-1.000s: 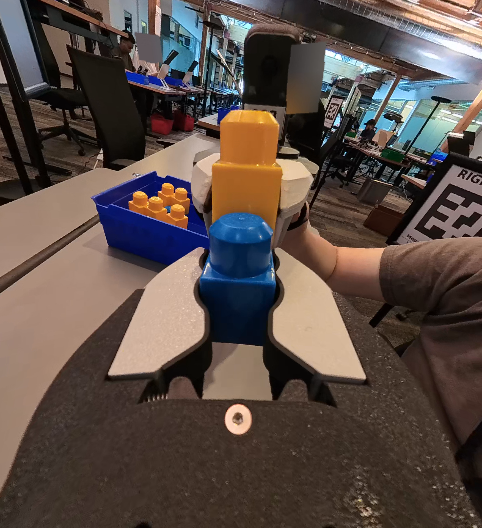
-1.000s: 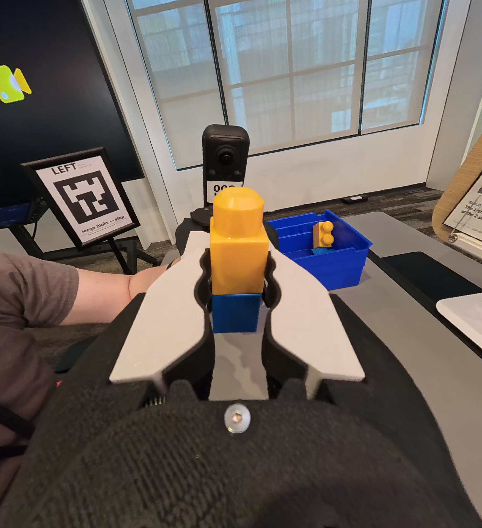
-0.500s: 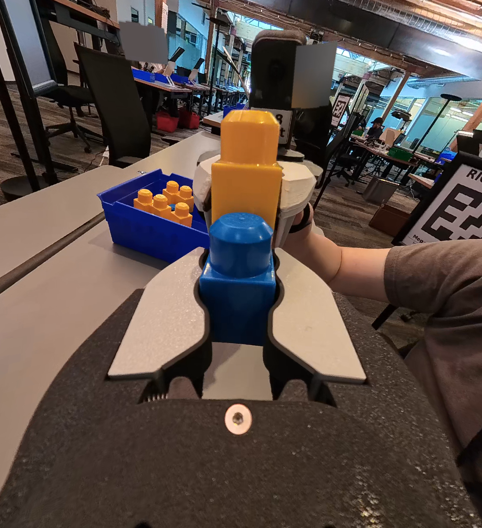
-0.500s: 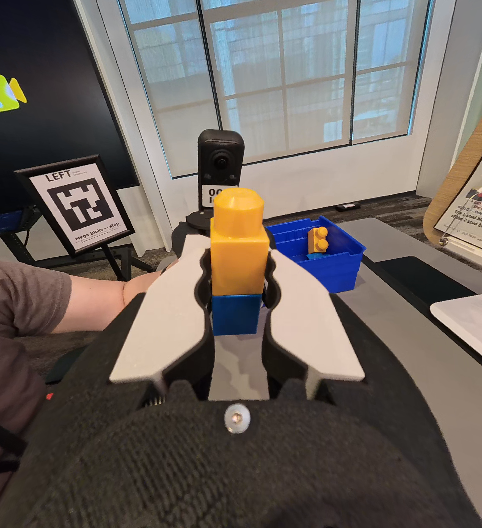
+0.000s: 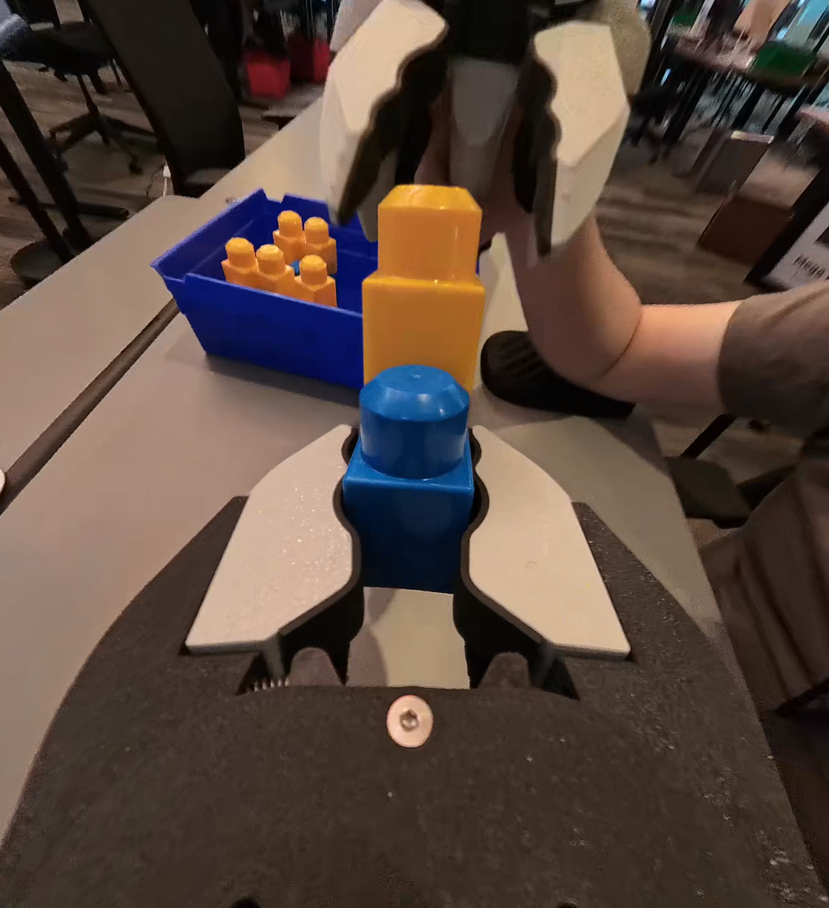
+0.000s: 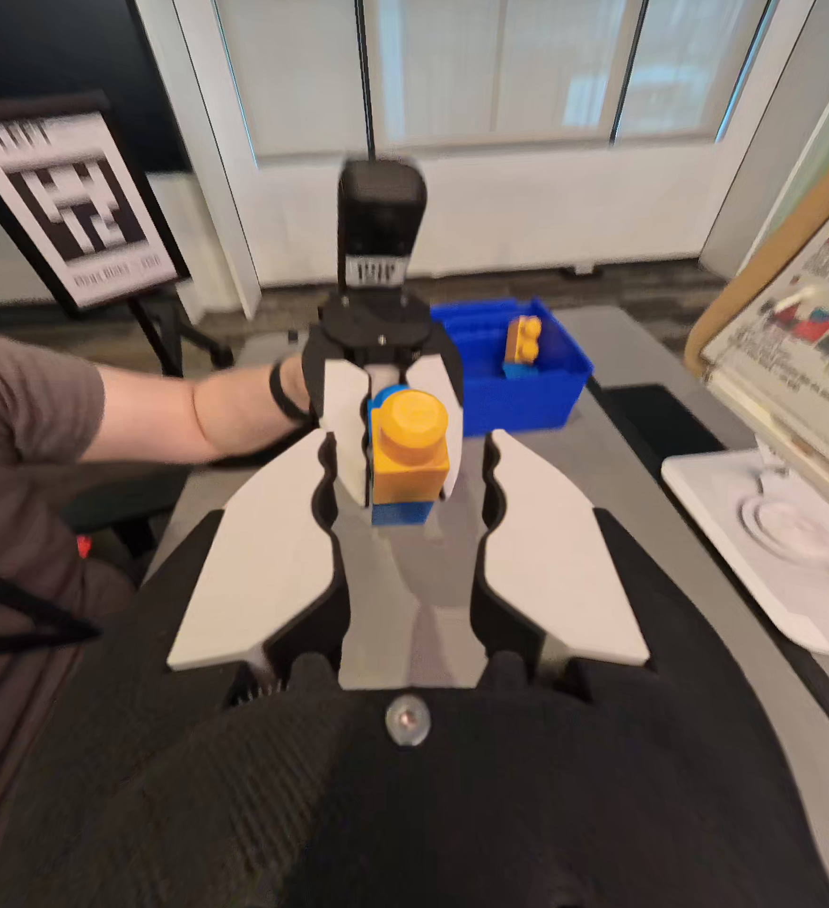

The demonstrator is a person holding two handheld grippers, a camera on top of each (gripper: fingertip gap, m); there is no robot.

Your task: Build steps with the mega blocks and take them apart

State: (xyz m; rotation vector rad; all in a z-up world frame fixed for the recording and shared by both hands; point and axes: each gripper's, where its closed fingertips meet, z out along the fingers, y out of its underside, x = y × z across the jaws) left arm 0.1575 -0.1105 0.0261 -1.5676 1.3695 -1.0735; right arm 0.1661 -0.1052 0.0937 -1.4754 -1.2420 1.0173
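Left gripper (image 5: pixel 410 496): clamped on the blue block, one finger pressed to each side of it; in the right wrist view it shows farther off (image 6: pixel 392 442), pointing back at the camera with the blocks between its fingers.
Blue block (image 5: pixel 408 511): held upright, single stud up. In the right wrist view only a blue strip of a lower piece (image 6: pixel 400 513) shows under the yellow block; whether that strip belongs to the held block cannot be told.
Yellow block (image 5: pixel 422 290): stands upright just beyond the blue block and rises above it, a step higher; single stud on top. In the right wrist view (image 6: pixel 410 457) it sits on blue, in front of the left gripper's fingers.
Right gripper (image 6: pixel 410 491): fingers spread wide, holding nothing; the yellow block stands just beyond its tips, not touched. In the left wrist view it hangs above the yellow block (image 5: pixel 451 211), fingers splayed to either side of the stud.
Bin (image 5: pixel 255 319): blue, on the table left of the blocks, well apart from the left gripper, with loose yellow blocks (image 5: pixel 279 265) inside.
Table (image 5: pixel 132 442): grey, under everything.
Forearm (image 5: pixel 599 334): comes in from the right behind the right gripper, brown sleeve at the edge.
Sharpness: the right wrist view is smeared.
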